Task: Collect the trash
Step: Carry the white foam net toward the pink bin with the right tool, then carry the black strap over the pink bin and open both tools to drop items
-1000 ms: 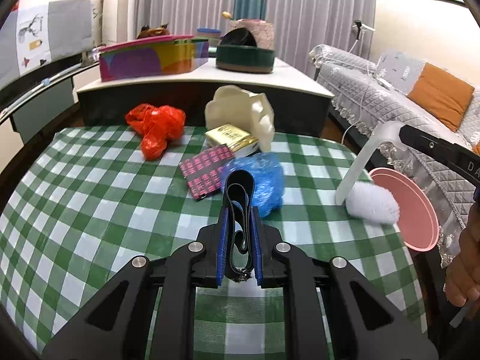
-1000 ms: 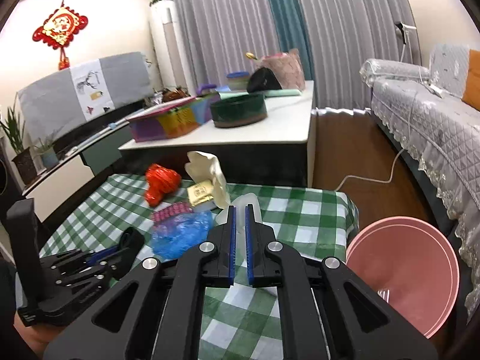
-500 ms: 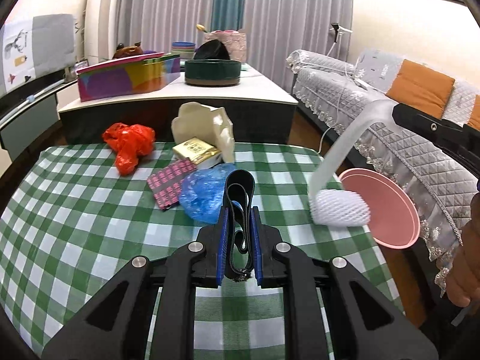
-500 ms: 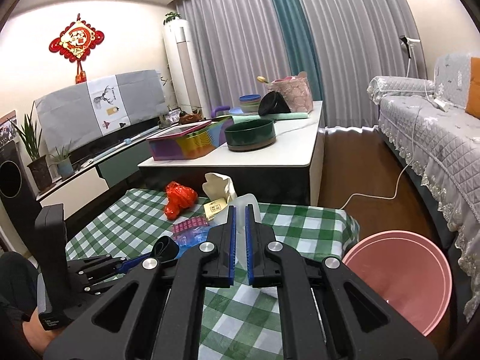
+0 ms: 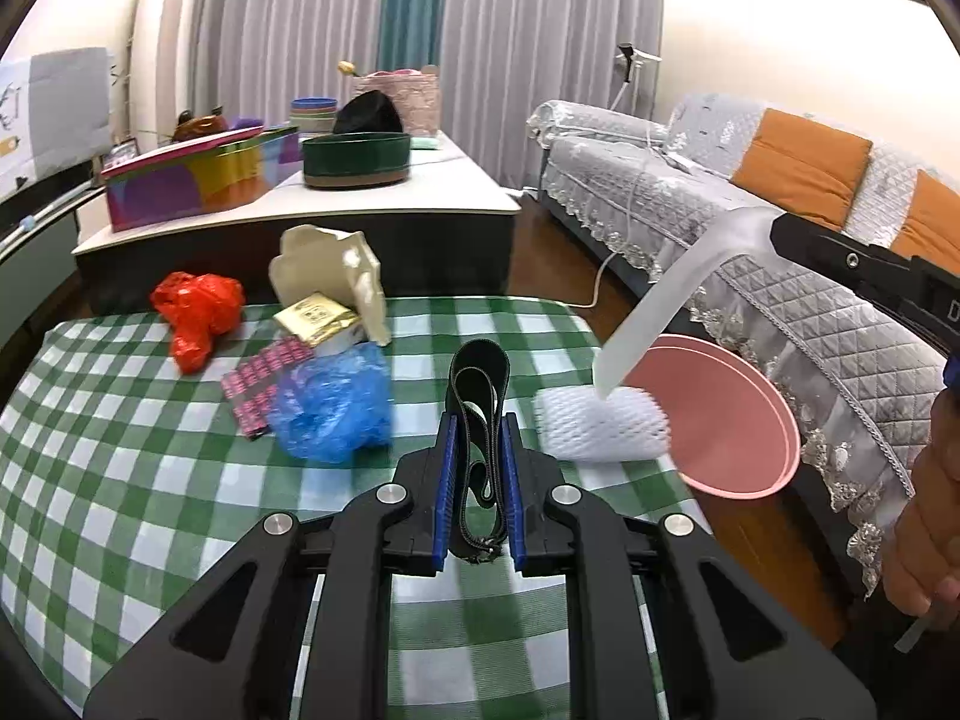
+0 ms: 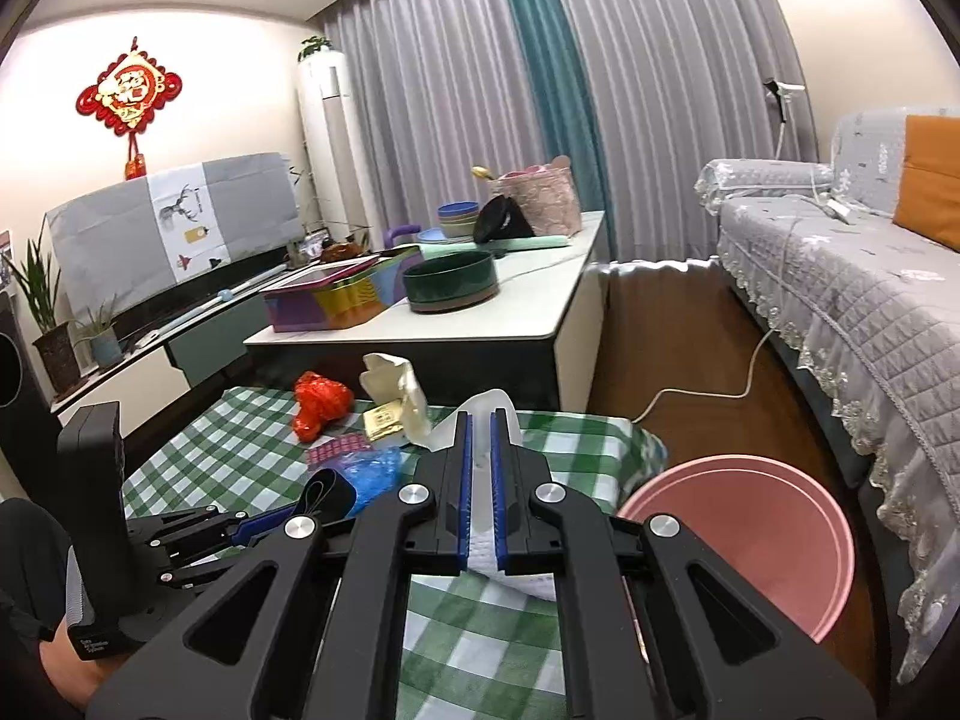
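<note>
My left gripper point(image 5: 478, 420) is shut on a black strap loop point(image 5: 478, 387) above the green checked table point(image 5: 150, 480). My right gripper point(image 6: 480, 420) is shut on a white foam strip point(image 6: 501, 405), which hangs down to its netted end point(image 5: 600, 426) at the table's right edge, beside the pink bin point(image 5: 726, 414). The bin also shows in the right wrist view point(image 6: 750, 528). A blue plastic bag point(image 5: 333, 411), a red bag point(image 5: 195, 312), a pink blister pack point(image 5: 264, 372), a gold packet point(image 5: 315, 315) and a cream carton point(image 5: 336, 270) lie on the table.
A low white table point(image 5: 420, 198) behind holds a colourful box point(image 5: 198, 180) and a dark green bowl point(image 5: 357, 159). A grey sofa point(image 5: 780, 240) stands at the right, past the wood floor. A white cable point(image 6: 720, 384) lies on the floor.
Both grippers have risen and drawn back from the table. The right gripper has carried the foam strip right, so its netted end now hangs at the bin's rim.
</note>
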A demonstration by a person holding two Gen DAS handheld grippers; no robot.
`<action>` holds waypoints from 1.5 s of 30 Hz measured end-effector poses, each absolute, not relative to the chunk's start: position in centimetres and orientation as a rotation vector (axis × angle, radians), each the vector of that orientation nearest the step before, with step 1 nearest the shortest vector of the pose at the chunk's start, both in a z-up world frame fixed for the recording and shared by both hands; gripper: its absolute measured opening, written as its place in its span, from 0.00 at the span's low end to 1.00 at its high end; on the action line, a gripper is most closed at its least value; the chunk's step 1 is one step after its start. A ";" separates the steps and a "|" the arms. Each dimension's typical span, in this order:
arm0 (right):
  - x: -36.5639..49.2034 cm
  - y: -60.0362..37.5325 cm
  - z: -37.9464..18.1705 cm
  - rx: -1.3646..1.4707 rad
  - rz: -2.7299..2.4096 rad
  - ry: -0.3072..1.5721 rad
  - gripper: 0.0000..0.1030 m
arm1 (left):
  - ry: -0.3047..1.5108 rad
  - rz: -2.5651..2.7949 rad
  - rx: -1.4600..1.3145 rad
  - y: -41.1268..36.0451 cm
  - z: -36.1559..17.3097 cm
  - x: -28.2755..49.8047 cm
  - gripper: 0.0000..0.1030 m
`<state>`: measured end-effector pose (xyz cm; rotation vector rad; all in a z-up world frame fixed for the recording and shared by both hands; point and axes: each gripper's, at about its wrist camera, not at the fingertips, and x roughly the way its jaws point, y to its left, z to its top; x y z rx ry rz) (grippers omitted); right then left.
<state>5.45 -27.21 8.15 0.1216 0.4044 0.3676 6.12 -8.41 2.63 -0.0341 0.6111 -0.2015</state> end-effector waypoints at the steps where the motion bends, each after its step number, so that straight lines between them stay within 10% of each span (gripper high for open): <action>1: 5.4 -27.5 8.1 0.122 0.359 0.406 0.06 | 0.611 -0.207 -0.033 -8.6 2.7 6.1 0.14; 45: 8.1 -41.4 7.5 0.104 -0.063 0.457 0.06 | 0.672 -0.438 0.028 -22.8 2.9 11.9 0.14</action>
